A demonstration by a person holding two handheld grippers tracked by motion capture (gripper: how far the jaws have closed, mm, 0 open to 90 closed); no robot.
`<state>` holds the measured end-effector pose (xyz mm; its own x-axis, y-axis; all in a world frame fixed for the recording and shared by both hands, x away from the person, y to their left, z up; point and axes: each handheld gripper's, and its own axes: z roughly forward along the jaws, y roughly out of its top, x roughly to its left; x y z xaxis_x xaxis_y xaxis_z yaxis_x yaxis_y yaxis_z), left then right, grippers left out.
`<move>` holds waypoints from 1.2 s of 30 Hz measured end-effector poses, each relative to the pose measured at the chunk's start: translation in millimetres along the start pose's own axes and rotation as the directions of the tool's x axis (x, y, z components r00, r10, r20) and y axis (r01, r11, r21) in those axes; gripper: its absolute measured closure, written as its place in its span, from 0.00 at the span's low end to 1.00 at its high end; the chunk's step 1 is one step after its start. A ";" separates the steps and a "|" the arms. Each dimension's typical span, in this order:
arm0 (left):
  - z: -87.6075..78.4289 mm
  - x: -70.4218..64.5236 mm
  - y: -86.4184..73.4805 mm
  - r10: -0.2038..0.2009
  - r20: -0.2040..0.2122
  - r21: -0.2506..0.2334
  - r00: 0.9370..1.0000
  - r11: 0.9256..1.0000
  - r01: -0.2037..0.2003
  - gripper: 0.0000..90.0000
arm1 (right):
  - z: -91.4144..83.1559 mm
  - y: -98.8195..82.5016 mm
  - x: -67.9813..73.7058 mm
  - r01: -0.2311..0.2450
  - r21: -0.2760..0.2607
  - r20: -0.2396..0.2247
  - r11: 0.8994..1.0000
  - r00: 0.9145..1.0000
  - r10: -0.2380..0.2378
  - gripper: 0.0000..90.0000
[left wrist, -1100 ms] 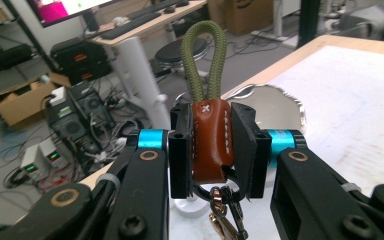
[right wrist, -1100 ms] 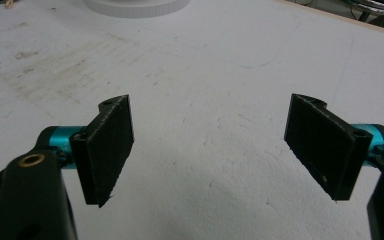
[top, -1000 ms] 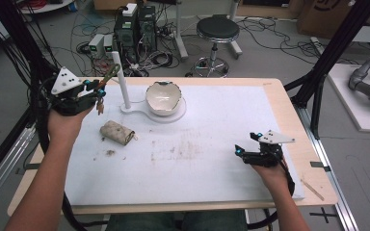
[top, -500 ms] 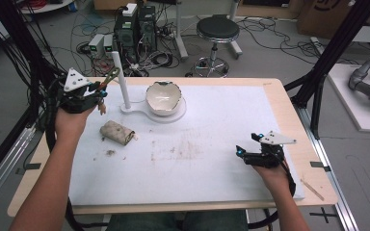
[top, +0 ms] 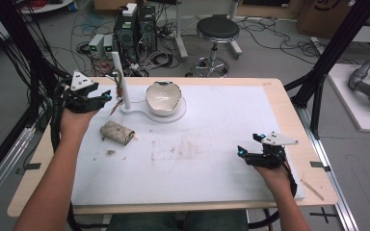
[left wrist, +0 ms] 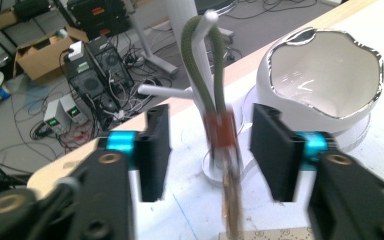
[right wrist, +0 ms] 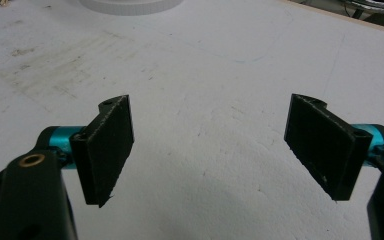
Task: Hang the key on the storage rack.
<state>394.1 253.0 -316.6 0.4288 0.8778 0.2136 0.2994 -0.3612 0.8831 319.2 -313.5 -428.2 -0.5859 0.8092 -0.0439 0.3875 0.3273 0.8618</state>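
Observation:
A green cord loop (left wrist: pixel 189 62) with a brown tag (left wrist: pixel 221 131) hangs from the white post (top: pixel 120 79) of a stand at the table's far left. My left gripper (left wrist: pixel 211 145) has just been opening. Its jaws now stand on either side of the tag without touching it. In the high view the left gripper (top: pixel 107 98) is just left of the post. A white bowl (top: pixel 164 97) with a chipped rim sits on the stand's base (top: pixel 139 111). My right gripper (top: pixel 247 144) rests open at the right, with nothing between its jaws (right wrist: pixel 210 145) but bare mat.
A brownish rolled bundle (top: pixel 117 132) lies on the white mat (top: pixel 197 192) in front of the stand. Smudges mark the mat's middle. Black frame posts stand at both table sides. Computers, cables and a stool are on the floor beyond the far edge.
The left gripper carried the cord loop right and slightly down to the post, then let it go; the loop now hangs there. The right gripper has not moved.

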 end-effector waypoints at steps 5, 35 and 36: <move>-5.8 2.6 -14.2 -0.042 0.015 -0.012 0.999 0.999 0.043 0.41 | 0.3 0.6 0.9 0.002 -0.002 -0.003 1.000 1.000 -0.002 0.22; -32.2 -43.4 -72.3 -0.112 0.333 -0.035 0.936 0.991 0.131 0.19 | -1.4 1.2 -2.7 -0.008 -0.015 0.001 1.000 1.000 0.008 0.22; -32.9 -45.7 -73.1 -0.113 0.341 -0.035 0.933 0.991 0.133 0.19 | -1.4 1.0 -3.1 -0.008 -0.015 0.001 1.000 1.000 0.008 0.22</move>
<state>324.5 249.7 -377.2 0.6569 0.7528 -0.0429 0.3235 -0.2300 0.9179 320.5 -316.3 -426.5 -0.5821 0.8122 -0.0380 0.3815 0.3141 0.8694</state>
